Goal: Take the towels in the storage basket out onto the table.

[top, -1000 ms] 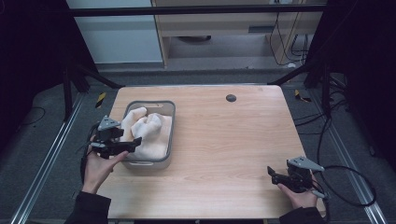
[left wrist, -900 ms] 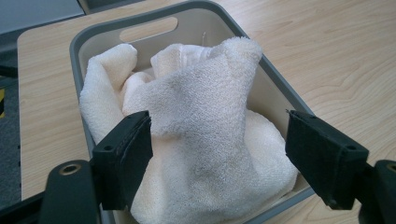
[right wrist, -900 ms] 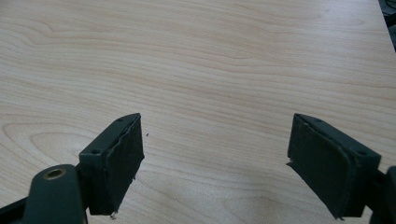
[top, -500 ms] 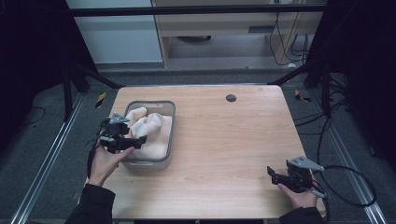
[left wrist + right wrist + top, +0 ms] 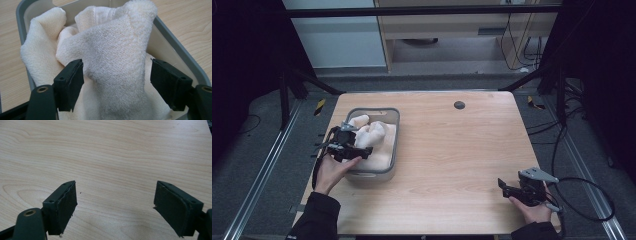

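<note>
A: Report the left gripper (image 5: 362, 150).

B: It is over the near part of the tray (image 5: 395, 131), jaws spread wide. In the left gripper view a raised fold of the towel (image 5: 117, 65) stands between the two jaws. The left pad (image 5: 71, 82) lies against the fabric; the right pad (image 5: 170, 83) is beside it, and contact there cannot be confirmed. Nothing is clamped.

A: Where is the towel?

B: Inside the grey tray, bunched, with folds rising above the rim. The tray sits on the left part of the table (image 5: 462, 150), near the left edge.

A: Towel condition?

B: Cream terry cloth, crumpled, not flat. One hemmed edge shows near the far wall of the tray in the left gripper view.

A: Report the right gripper (image 5: 503, 188).

B: Held low at the near right corner of the table, well apart from the tray. Jaws are parted and hold nothing; the right gripper view shows bare wood between them.

A: Anything else on the table?

B: A small dark round spot (image 5: 459, 105) near the far edge.
</note>
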### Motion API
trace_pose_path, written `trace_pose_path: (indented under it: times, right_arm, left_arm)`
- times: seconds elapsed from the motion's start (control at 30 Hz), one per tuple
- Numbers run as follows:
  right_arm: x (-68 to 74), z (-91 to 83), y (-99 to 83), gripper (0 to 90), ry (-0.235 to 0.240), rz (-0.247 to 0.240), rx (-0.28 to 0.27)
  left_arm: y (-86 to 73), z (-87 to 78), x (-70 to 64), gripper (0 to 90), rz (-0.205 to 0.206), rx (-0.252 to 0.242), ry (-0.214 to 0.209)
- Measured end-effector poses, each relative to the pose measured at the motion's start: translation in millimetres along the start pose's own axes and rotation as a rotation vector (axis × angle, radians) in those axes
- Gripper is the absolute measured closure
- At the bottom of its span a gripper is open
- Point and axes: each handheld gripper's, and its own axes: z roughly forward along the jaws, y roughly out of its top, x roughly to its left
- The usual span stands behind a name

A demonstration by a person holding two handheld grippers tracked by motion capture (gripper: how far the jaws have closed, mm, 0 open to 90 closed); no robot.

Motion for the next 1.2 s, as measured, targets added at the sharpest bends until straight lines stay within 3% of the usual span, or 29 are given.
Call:
trace_pose_path:
  times: [0.2, 0.73, 0.97, 1.2]
  right_arm:
    - [0.2, 0.4, 0.0, 18.4, 0.001, -0.003, 0.005]
    - [0.4, 1.1, -0.2, 18.4, 0.006, -0.009, 0.011]
    - [0.6, 1.3, -0.3, 18.3, 0.006, -0.009, 0.011]
    - [0.8, 1.7, -0.4, 18.2, 0.007, -0.010, 0.014]
  left_arm:
    - [-0.6, 9.2, 1.2, 31.7, 0.005, 0.037, 0.006]
    - [4.2, 11.4, 2.0, 60.2, -0.034, 0.115, 0.003]
    - [7.4, 4.9, 3.5, 63.1, -0.038, 0.101, 0.015]
    - [16.6, -15.2, 3.4, 64.1, -0.028, 0.039, 0.030]
